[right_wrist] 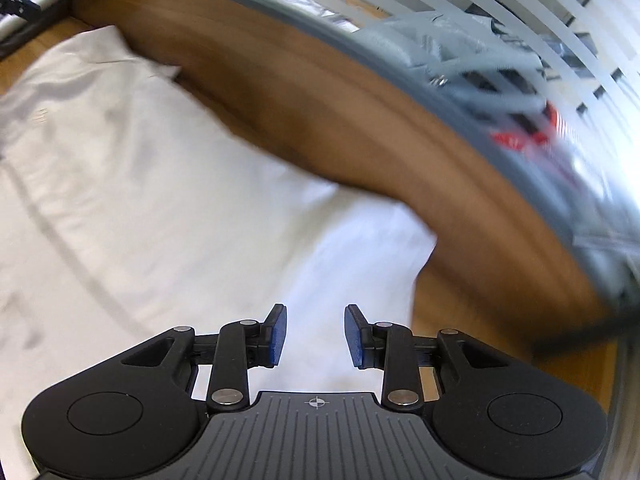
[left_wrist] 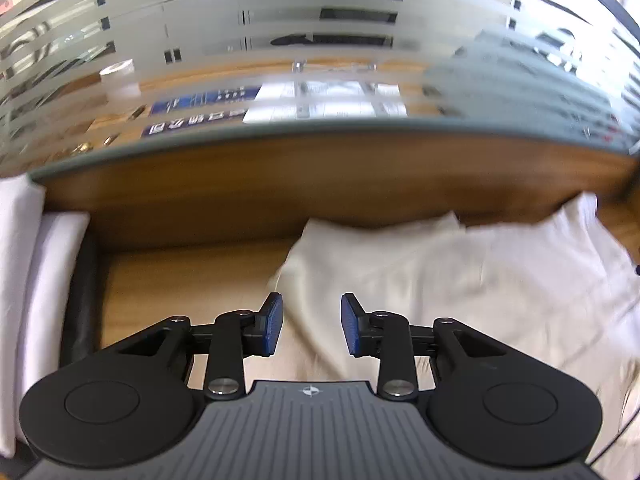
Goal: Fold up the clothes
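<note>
Item: white garment (right_wrist: 168,184), likely a shirt, kind not certain. It lies spread on the wooden counter (left_wrist: 192,272), rumpled, with one corner pushed up against the raised wooden back panel (left_wrist: 280,176). Creases run across it; no neat fold line can be made out, and both views are blurred. Spread this way, it would fit either a garment laid out for folding or one partway through.

Left tongs (left_wrist: 311,326): over the garment's near left part, blue pads (left_wrist: 274,324) set apart, nothing between them. The position suits reaching for an edge or a sleeve, as a judgement only.

Right tongs (right_wrist: 315,336): over the garment's right part, close to its edge, pads parted likewise, gripping nothing. One pair at each side suits a two-handed lift of the cloth.

Left of the garment: a stack of folded white cloth (left_wrist: 36,264) beside a dark rim (left_wrist: 82,296), possibly finished pieces set aside.

Beyond the garment: frosted striped glass partition (left_wrist: 320,40) rising from the back panel, with a white roll (left_wrist: 119,76) and papers (left_wrist: 324,100) showing through it.
</note>
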Demonstrator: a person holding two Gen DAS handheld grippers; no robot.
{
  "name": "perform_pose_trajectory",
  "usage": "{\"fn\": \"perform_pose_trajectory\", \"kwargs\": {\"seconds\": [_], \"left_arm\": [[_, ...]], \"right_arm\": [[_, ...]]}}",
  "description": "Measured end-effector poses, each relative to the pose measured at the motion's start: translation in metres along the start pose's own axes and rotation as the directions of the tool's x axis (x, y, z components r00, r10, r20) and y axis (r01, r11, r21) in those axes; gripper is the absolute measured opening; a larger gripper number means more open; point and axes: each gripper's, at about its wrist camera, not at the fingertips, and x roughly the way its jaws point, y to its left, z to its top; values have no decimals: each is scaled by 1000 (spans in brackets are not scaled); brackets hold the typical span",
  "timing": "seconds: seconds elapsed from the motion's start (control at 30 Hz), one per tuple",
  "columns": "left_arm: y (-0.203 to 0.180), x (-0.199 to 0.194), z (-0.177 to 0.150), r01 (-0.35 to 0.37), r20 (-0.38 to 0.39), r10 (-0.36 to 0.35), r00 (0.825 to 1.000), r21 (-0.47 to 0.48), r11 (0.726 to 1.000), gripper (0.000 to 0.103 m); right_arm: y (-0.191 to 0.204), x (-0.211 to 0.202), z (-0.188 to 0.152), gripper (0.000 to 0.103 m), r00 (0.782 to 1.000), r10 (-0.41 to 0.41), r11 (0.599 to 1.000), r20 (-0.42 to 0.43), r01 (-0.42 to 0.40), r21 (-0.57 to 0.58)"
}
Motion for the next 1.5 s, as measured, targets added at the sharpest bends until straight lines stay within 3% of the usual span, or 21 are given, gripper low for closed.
{"fn": "perform_pose_trajectory", "kwargs": {"seconds": [0.17,0.37,0.77,0.93,1.1,1.3,1.5], "left_arm": [[8,-4,-47,-24,-35,24,999,-2,1000,36],[10,9,-94,-47,-108,48,993,12,999,36],[-10,39,-109,-32,-133,37,990,44,999,43],[-18,42,-108,-83,-136,94,986,86,993,48],[-9,32,-118,-185,-169,193,967,63,981,48],[16,5,-149,-308,-242,299,923,1,951,48],[28,-22,-179,-390,-303,361,882,-41,920,48]], "right_arm": [[62,-26,-31,36,999,42,998,-6,-42,51],[110,-50,-67,36,998,65,989,-26,-61,134],[161,-78,-114,37,997,51,937,-51,-31,347],[171,-80,-120,37,998,36,925,-51,-14,381],[171,-81,-121,37,999,24,921,-48,-3,390],[172,-82,-122,37,999,26,922,-31,-12,386],[174,-80,-124,37,999,47,928,-16,-37,372]]}}
